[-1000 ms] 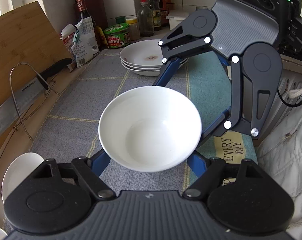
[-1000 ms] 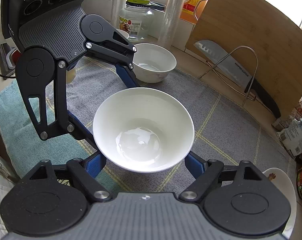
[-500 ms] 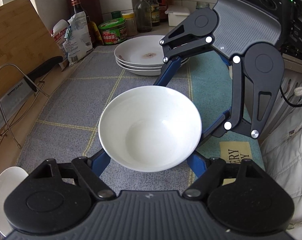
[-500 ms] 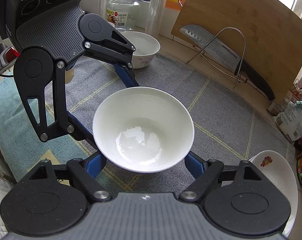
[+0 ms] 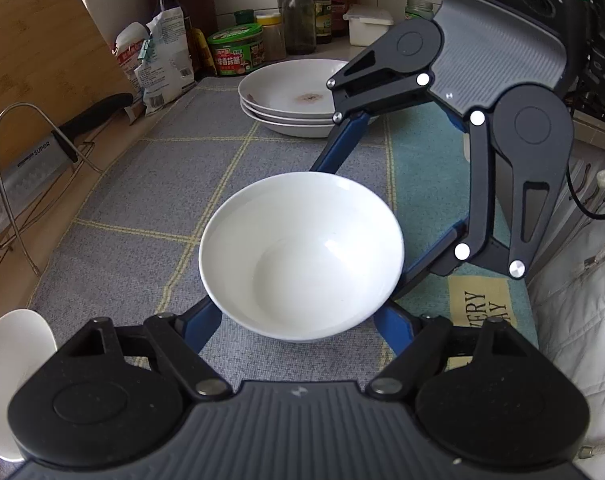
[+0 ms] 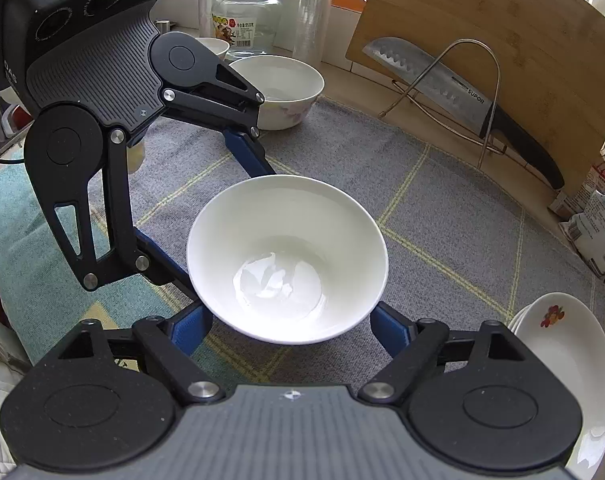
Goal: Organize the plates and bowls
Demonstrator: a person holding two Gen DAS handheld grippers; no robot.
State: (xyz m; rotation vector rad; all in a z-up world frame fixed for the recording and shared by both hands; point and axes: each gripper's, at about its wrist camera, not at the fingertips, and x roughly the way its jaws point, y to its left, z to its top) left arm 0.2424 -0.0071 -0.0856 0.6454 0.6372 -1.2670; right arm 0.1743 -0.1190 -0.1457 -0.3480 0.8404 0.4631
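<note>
The white bowl [image 5: 301, 256] sits on the grey mat [image 5: 150, 200], clamped by the left gripper [image 5: 301, 312] from both sides. The right gripper [image 6: 288, 316] has just been widening its jaws around the same bowl; its blue fingers [image 6: 390, 332] seem hardly to press it now, though the rim hides the contact.

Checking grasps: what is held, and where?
Left gripper jaws clamp the white bowl by opposite outer walls. Right gripper jaws, around it, have just been opening; contact unclear.
</note>
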